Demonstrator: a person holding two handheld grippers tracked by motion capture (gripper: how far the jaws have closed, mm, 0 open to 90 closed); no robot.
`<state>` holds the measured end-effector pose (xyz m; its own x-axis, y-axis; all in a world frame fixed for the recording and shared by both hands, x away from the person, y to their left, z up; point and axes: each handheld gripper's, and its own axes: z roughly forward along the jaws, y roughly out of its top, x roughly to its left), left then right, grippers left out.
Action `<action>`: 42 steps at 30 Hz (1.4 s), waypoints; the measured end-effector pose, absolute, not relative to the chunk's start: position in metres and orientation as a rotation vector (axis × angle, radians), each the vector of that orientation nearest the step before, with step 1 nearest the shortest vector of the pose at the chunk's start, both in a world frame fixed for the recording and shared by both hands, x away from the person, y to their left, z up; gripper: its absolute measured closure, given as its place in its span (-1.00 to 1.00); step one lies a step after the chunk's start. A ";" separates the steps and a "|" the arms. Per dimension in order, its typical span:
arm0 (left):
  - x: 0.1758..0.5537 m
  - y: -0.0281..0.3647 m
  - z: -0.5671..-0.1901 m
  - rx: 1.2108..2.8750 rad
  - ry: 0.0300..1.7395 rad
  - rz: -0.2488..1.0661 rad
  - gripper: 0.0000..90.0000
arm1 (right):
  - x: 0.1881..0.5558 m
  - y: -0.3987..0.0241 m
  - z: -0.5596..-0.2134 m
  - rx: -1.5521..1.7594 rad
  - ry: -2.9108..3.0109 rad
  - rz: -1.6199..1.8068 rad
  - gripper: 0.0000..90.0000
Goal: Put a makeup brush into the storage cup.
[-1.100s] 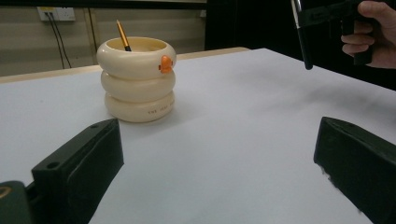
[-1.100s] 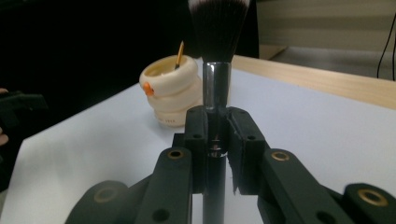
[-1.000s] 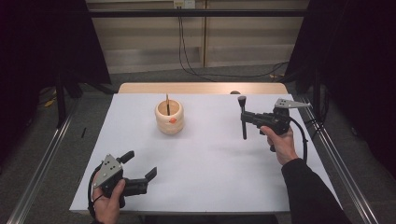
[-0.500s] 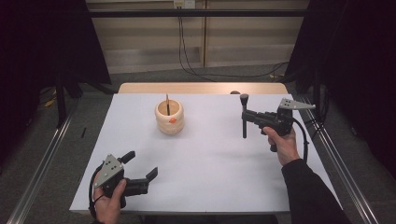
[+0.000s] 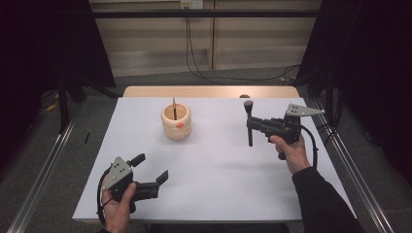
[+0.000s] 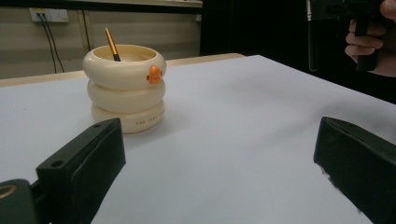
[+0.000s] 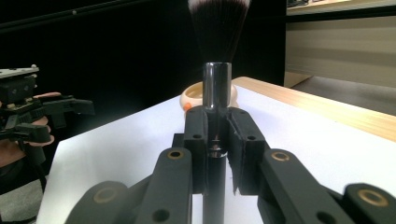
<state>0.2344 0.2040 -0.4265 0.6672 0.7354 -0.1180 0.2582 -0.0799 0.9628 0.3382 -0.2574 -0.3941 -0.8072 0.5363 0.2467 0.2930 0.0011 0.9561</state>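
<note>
A white worktop (image 5: pixel 214 189) stands on a grey floor (image 5: pixel 43 145), its far edge bare light wood (image 5: pixel 209 91). Behind it runs a pale panelled wall (image 5: pixel 243 39), where a white socket (image 5: pixel 190 4) feeds black cables (image 5: pixel 192 53) that trail down to the floor. Dark curtains (image 5: pixel 43 43) hang on both sides, and metal rails (image 5: pixel 34 194) flank the worktop left and right. Lighting is even and dim.

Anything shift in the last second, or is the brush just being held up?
Nothing visibly changed. The right gripper stays shut on the makeup brush, bristles up above the table; the left gripper stays open near the front edge, and the cream holder keeps its thin brush.
</note>
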 end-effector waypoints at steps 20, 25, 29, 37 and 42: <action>0.252 0.145 -0.408 1.670 0.713 0.419 -0.95 | 0.331 -0.240 -0.391 0.853 2.108 1.924 0.75; 0.256 0.133 -0.406 1.674 0.690 0.431 -0.95 | 0.329 -0.234 -0.390 0.852 2.112 1.932 0.75; 0.261 0.126 -0.404 1.661 0.690 0.410 -0.94 | 0.329 -0.230 -0.389 0.844 2.123 1.932 0.75; 0.271 0.115 -0.394 1.662 0.647 0.403 -0.91 | 0.328 -0.224 -0.393 0.834 2.145 1.920 0.75; 0.276 0.106 -0.381 1.638 0.642 0.388 -0.84 | 0.326 -0.218 -0.393 0.811 2.162 1.930 0.75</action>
<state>0.2755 0.1059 -0.3813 0.7870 0.6077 -0.1067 0.1886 -0.0723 0.9794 0.3263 -0.2182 -0.3934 -0.8468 0.4699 0.2494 0.3009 0.0366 0.9529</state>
